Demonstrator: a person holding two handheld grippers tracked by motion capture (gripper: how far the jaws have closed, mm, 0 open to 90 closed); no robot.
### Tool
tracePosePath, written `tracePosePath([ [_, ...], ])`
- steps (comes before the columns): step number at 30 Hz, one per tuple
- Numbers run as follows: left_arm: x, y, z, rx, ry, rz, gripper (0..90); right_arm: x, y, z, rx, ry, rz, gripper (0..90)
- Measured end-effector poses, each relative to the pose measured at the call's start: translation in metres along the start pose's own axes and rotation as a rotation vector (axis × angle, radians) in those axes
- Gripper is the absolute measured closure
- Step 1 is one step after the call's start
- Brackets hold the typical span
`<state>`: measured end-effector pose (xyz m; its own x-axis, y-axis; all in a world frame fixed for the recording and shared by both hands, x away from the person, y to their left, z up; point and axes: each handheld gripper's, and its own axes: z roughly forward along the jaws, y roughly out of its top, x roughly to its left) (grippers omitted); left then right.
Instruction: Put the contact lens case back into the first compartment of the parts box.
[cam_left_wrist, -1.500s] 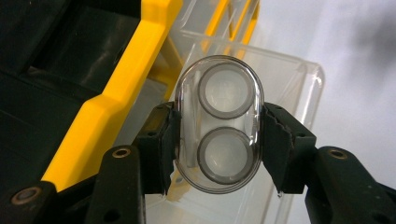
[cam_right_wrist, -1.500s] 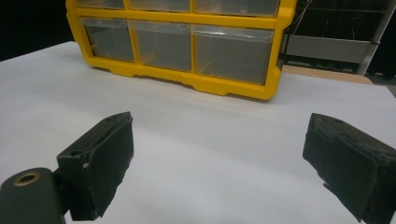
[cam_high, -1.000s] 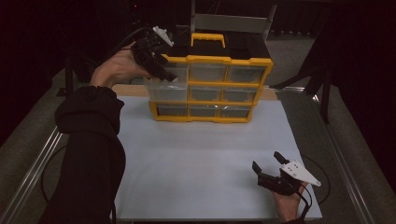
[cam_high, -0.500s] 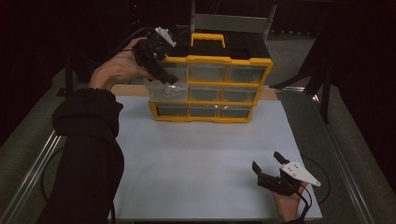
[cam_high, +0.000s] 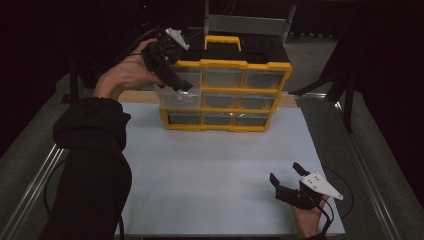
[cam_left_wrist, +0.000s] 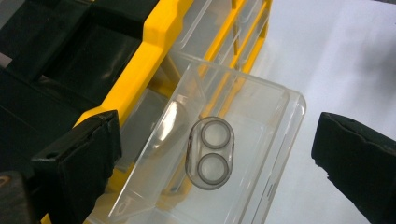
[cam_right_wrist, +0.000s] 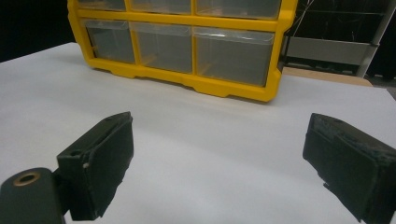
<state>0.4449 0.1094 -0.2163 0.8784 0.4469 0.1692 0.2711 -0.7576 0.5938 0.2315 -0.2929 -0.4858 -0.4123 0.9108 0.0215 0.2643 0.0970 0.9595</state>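
Left gripper view: clear part (cam_left_wrist: 210, 152) lies in pulled-out drawer (cam_left_wrist: 261, 140) of yellow cabinet (cam_high: 225, 92), left column; left hand-held gripper (cam_left_wrist: 215, 154) just opened, jaws wide above it, nothing held; drop looks done, drawer closing left; right hand-held gripper (cam_high: 287, 178) open, idle, well in front of cabinet

a white sheet (cam_high: 210, 165) covers the table; a grey metal frame (cam_high: 247, 22) stands behind.
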Motion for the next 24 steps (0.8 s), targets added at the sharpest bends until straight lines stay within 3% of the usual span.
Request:
tracePosePath([
  [9,-0.002,-0.002,0.005,0.006,-0.009,0.002,0.8,0.000,0.000,0.000,-0.001,0.001,0.001,8.6],
  [15,-0.006,-0.004,0.007,0.020,-0.010,0.024,0.3,0.001,0.000,0.000,-0.002,0.000,0.001,8.6],
  [24,-0.007,-0.015,0.003,-0.022,-0.030,0.012,0.2,0.001,0.000,0.001,0.002,0.004,-0.001,8.6],
])
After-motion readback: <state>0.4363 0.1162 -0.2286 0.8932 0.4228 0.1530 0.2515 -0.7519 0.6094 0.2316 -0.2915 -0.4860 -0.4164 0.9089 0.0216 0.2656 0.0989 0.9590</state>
